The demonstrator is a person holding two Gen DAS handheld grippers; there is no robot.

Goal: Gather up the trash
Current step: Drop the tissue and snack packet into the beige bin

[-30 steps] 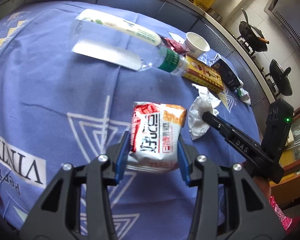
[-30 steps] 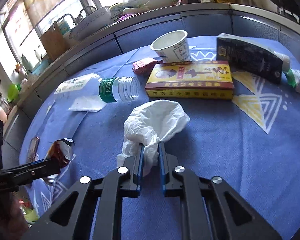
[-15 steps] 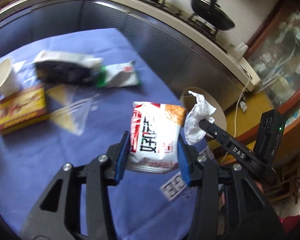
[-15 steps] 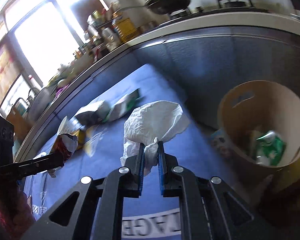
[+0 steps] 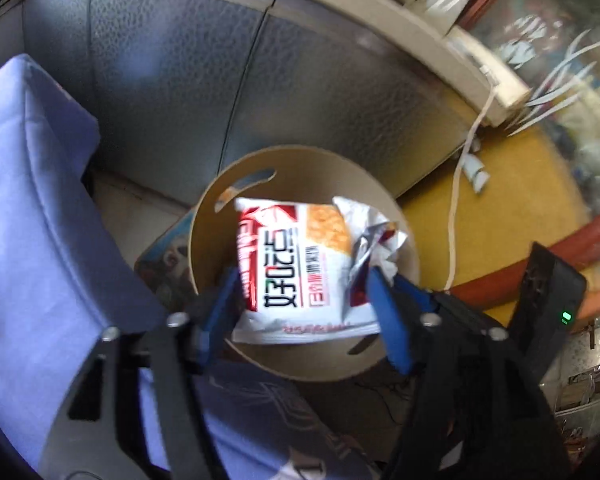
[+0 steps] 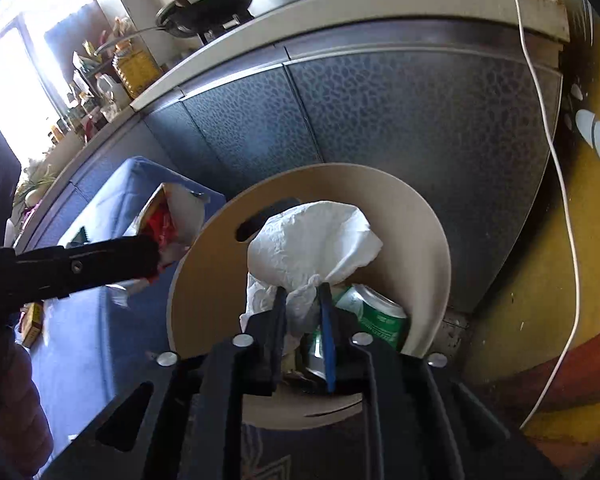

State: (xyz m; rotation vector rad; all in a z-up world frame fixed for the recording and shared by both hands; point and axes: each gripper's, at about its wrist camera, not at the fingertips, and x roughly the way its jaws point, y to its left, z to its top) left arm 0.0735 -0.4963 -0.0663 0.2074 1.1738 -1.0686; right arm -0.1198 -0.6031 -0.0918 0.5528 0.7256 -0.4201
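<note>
Above a round tan bin (image 5: 204, 248) beside the blue-clothed table (image 5: 40, 220), the left gripper (image 5: 304, 312) opens its jaws around a glossy red-and-white snack packet (image 5: 292, 272), the right pad already clear of it. The right gripper (image 6: 302, 320) likewise opens, a crumpled white tissue (image 6: 312, 240) between narrow jaws. Green cans (image 6: 380, 316) lie below; textured grey cabinet doors (image 6: 380, 120) stand behind.
</note>
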